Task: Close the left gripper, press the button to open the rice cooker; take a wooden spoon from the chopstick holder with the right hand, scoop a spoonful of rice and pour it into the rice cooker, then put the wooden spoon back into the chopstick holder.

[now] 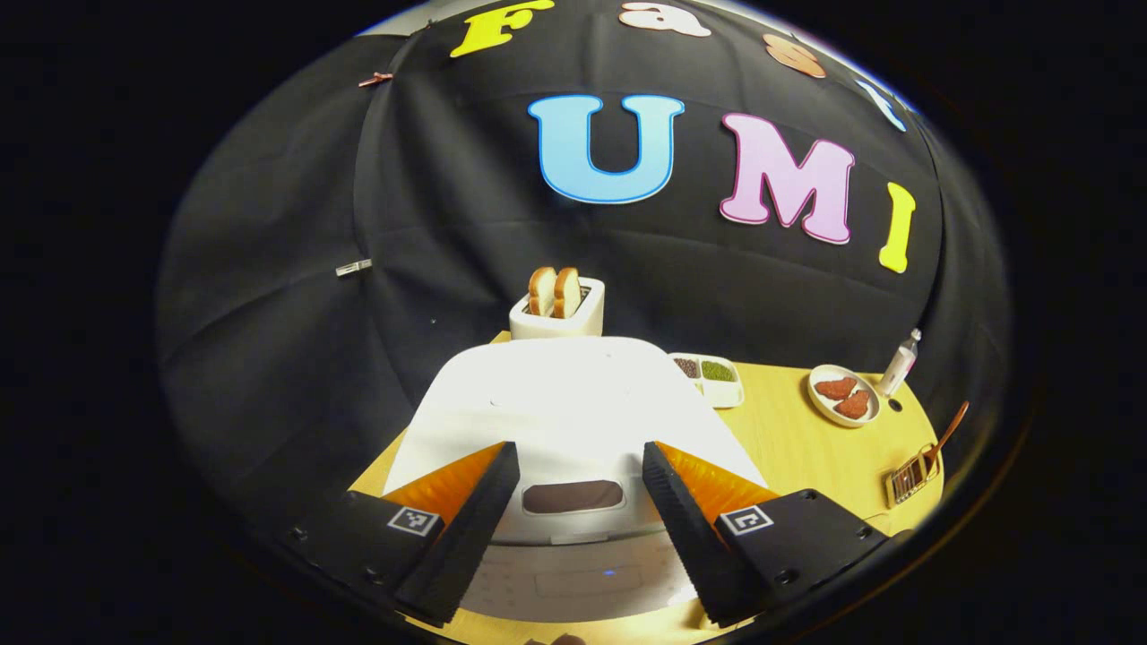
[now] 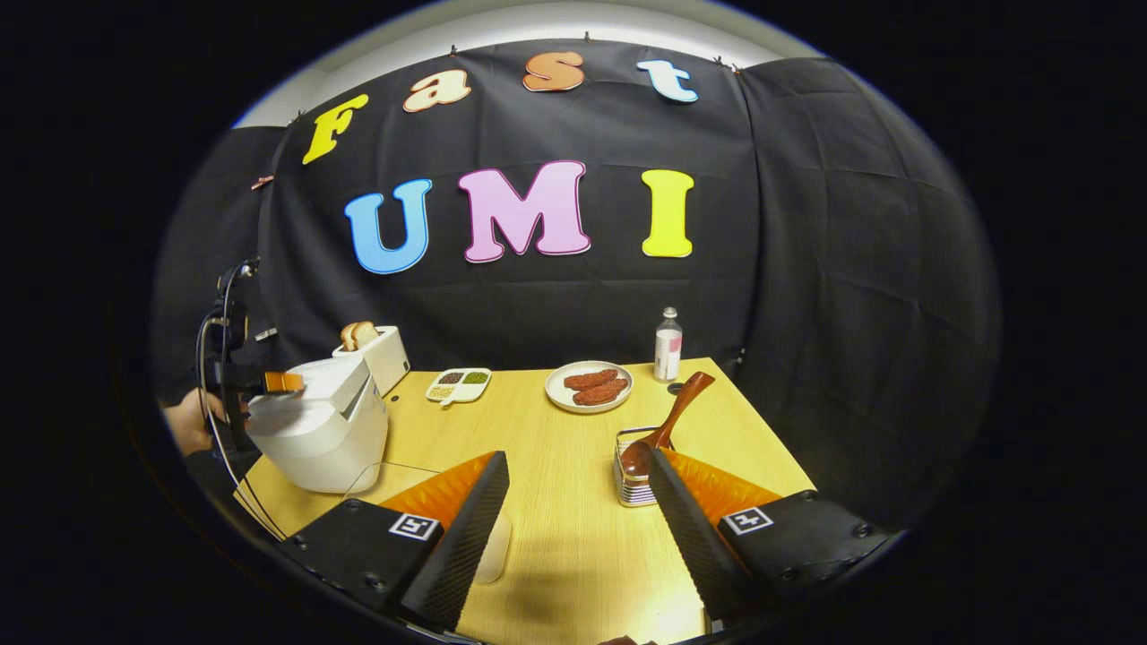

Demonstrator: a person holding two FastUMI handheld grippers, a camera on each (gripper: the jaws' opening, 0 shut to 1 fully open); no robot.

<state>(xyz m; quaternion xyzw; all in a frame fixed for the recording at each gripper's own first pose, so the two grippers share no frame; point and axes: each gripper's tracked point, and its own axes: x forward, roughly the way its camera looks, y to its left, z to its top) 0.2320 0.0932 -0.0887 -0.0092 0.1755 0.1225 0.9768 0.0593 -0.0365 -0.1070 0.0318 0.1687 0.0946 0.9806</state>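
The left gripper [image 1: 581, 502] is being held open above the rice cooker [image 1: 573, 403]; its stiff lid button [image 1: 573, 495] is probably best pressed squarely.

Left gripper [image 1: 581, 528] low at 6 o'clock of the left gripper view, fingers spread wide, nothing between them. Right gripper [image 2: 578, 537] likewise at 6 o'clock of the right gripper view, jaws parted and empty. Left gripper [image 2: 285, 382] also at 9 o'clock there, a hand [image 2: 190, 421] gripping it.
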